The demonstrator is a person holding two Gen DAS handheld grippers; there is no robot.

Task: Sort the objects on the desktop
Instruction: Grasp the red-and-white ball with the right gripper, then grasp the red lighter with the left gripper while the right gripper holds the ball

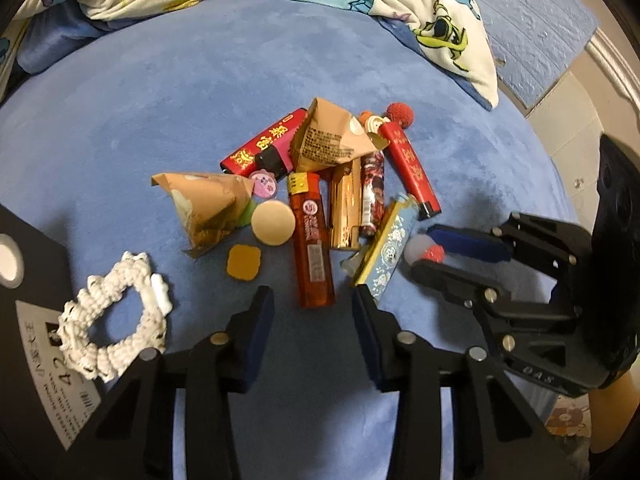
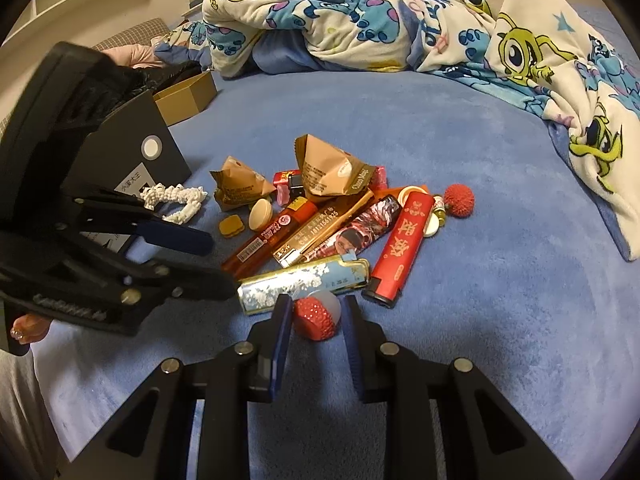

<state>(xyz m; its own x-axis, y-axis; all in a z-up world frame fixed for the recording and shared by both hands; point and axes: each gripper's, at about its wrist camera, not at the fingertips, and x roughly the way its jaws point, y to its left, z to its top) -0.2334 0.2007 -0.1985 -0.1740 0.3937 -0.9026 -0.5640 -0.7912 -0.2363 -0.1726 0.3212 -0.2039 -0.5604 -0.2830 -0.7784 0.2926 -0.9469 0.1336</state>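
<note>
A pile of lighters, snack packets and small trinkets lies on a blue plush cover (image 1: 160, 100). My left gripper (image 1: 311, 294) is open, its tips either side of the near end of an orange see-through lighter (image 1: 312, 240) with gaps on both sides. My right gripper (image 2: 317, 306) is shut on a red-and-white lychee-like ball (image 2: 320, 316) that rests on the cover beside a blue floral lighter (image 2: 304, 280). In the left wrist view the right gripper (image 1: 424, 250) comes in from the right with the ball (image 1: 418, 249) at its tips.
A white knitted scrunchie (image 1: 116, 312) lies against a black box (image 1: 32, 300) on the left. A red lighter (image 2: 404, 240), a second red ball (image 2: 459, 200) and two tan snack packets (image 1: 328, 140) are in the pile. A cartoon blanket (image 2: 400, 20) and a cardboard box (image 2: 188, 92) lie behind.
</note>
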